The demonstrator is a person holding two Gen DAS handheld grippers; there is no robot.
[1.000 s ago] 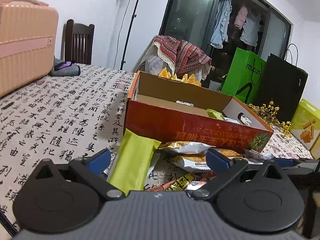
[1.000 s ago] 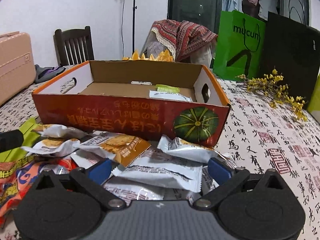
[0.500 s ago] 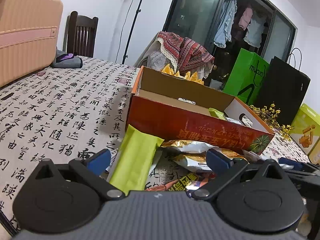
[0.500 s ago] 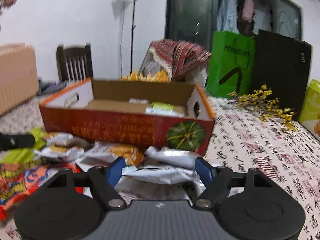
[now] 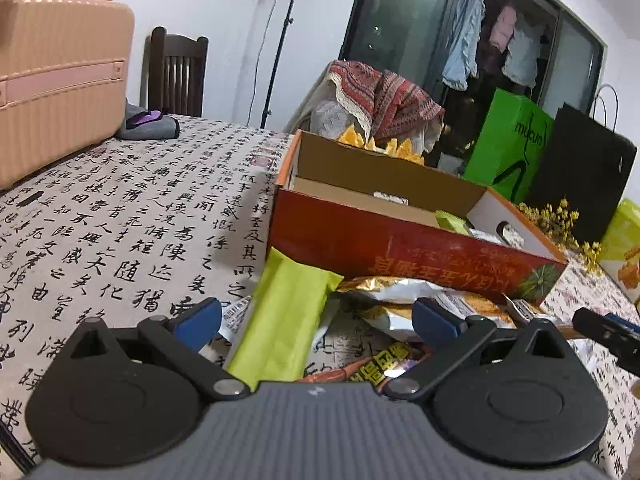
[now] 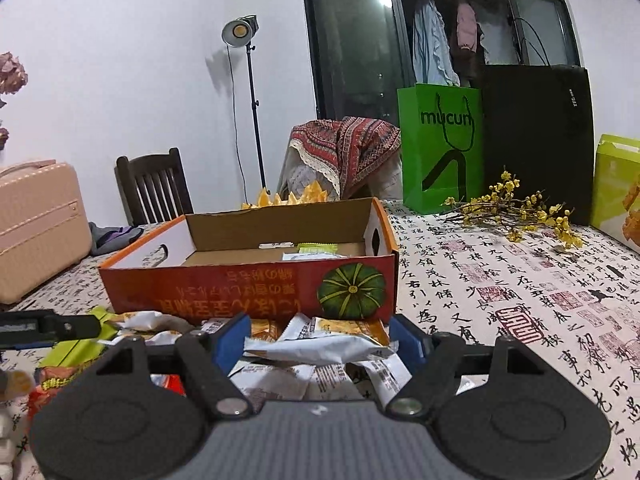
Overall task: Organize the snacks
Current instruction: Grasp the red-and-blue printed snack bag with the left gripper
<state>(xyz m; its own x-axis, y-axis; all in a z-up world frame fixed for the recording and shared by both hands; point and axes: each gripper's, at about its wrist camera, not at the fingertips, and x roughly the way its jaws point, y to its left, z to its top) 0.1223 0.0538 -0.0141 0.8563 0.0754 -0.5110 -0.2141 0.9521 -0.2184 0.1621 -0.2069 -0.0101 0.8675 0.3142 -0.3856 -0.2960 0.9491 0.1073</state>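
Observation:
An orange cardboard box [image 6: 248,292] with a pumpkin picture stands open on the table, with a few packets inside. Loose snack packets [image 6: 280,380] lie piled in front of it. My right gripper [image 6: 318,340] is shut on a white snack packet [image 6: 316,350], which spans flat between its blue pads just above the pile. My left gripper [image 5: 316,316] is open and hovers over a long green packet [image 5: 284,320] and silver-orange packets [image 5: 400,296] near the box [image 5: 400,248]. Nothing is pressed between its fingers. Its black finger shows at the left of the right wrist view.
A calligraphy-print cloth [image 5: 120,232] covers the table. A pink suitcase [image 5: 52,88] stands at the far left. Green [image 6: 440,148] and black [image 6: 536,140] paper bags and a yellow flower sprig [image 6: 516,212] sit at the back right, and a yellow-green box [image 6: 618,188] at the right edge.
My right gripper's jaws narrowed onto the white packet and drew it a little up and back from the pile. The left gripper stayed where it was.

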